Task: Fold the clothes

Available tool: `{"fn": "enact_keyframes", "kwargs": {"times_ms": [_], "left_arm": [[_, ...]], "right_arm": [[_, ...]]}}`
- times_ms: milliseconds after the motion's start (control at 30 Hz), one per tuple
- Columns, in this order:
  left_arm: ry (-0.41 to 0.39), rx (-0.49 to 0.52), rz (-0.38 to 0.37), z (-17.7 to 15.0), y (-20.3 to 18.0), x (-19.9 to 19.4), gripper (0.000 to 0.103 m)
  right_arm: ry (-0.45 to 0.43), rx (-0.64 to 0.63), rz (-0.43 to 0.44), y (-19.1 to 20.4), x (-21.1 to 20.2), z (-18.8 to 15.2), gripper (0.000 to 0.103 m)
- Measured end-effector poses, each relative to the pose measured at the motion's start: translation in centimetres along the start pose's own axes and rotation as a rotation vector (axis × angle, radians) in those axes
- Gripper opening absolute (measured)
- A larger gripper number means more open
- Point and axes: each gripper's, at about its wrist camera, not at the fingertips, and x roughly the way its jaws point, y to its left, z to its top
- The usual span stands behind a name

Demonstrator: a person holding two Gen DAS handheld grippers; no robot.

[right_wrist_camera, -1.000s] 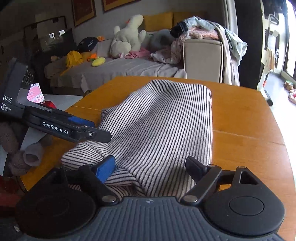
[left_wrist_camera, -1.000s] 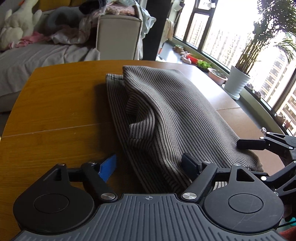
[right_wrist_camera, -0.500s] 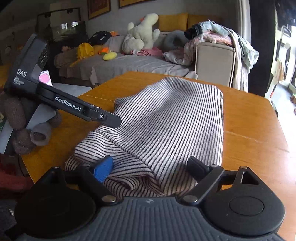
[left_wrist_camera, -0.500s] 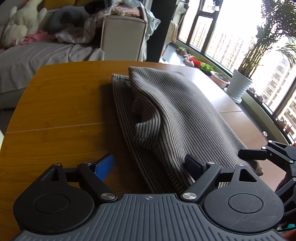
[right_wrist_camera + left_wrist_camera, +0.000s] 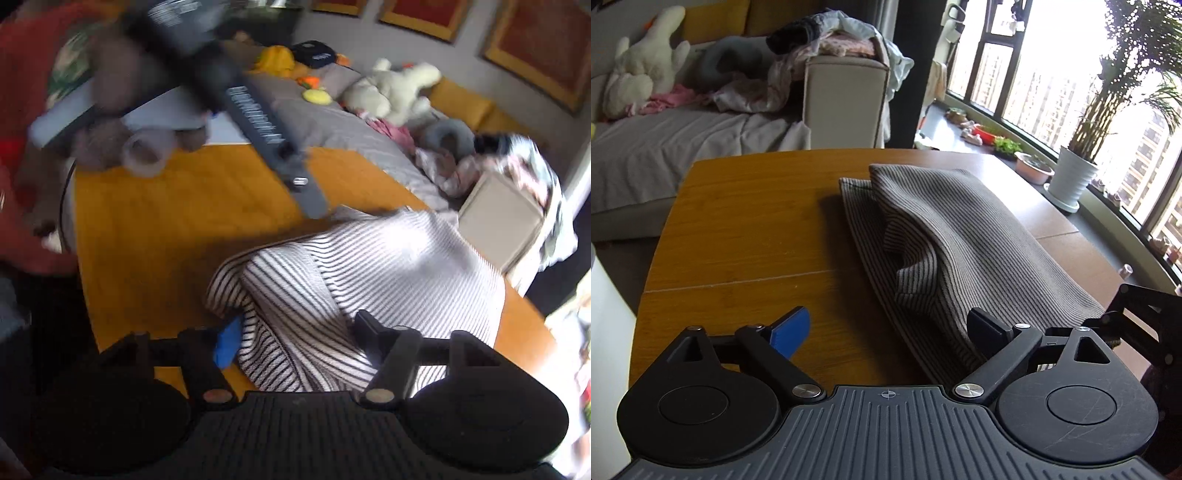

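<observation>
A striped grey-and-black knitted garment [image 5: 960, 236] lies folded lengthwise on the wooden table [image 5: 746, 229]; it also shows in the right wrist view [image 5: 369, 280]. My left gripper [image 5: 886, 330] is open at the garment's near left edge, its right finger on the cloth and its blue-padded left finger over bare wood. My right gripper [image 5: 295, 332] is open with the garment's near end bunched between its fingers. The right gripper's black frame shows in the left wrist view [image 5: 1141, 314]; the left gripper's body crosses the right wrist view [image 5: 266, 133], blurred.
A grey sofa [image 5: 665, 147] with a white plush toy [image 5: 646, 81] and piled clothes stands beyond the table. A potted plant [image 5: 1075, 181] stands by the window at right. The person's red-sleeved arm [image 5: 33, 110] is at the left.
The left gripper has drawn back and left from the garment. The right wrist view has swung and tilted, now blurred, with the garment's near end lifted into a hump between its fingers.
</observation>
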Motion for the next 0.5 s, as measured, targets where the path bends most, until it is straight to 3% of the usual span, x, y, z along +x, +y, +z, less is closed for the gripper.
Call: {"fn": "enact_keyframes", "kwargs": {"times_ms": [100, 267, 367, 500], "left_arm": [[-0.01, 0.026, -0.038, -0.2, 0.1, -0.7, 0.098], [-0.015, 0.103, -0.133, -0.7, -0.8, -1.2, 0.1], [0.017, 0.178, -0.132, -1.6, -2.1, -0.1, 0.1], [0.068, 0.2, -0.096, -2.3, -2.9, 1.8, 0.1]], "right_arm": [[0.0, 0.371, 0.122, -5.1, -0.3, 0.2, 0.053], [-0.013, 0.688, 0.238, -9.4, -0.2, -1.6, 0.051], [-0.019, 0.691, 0.234, -9.4, -0.2, -1.9, 0.051], [-0.027, 0.627, 0.208, -9.1, -0.3, -1.3, 0.052]]}}
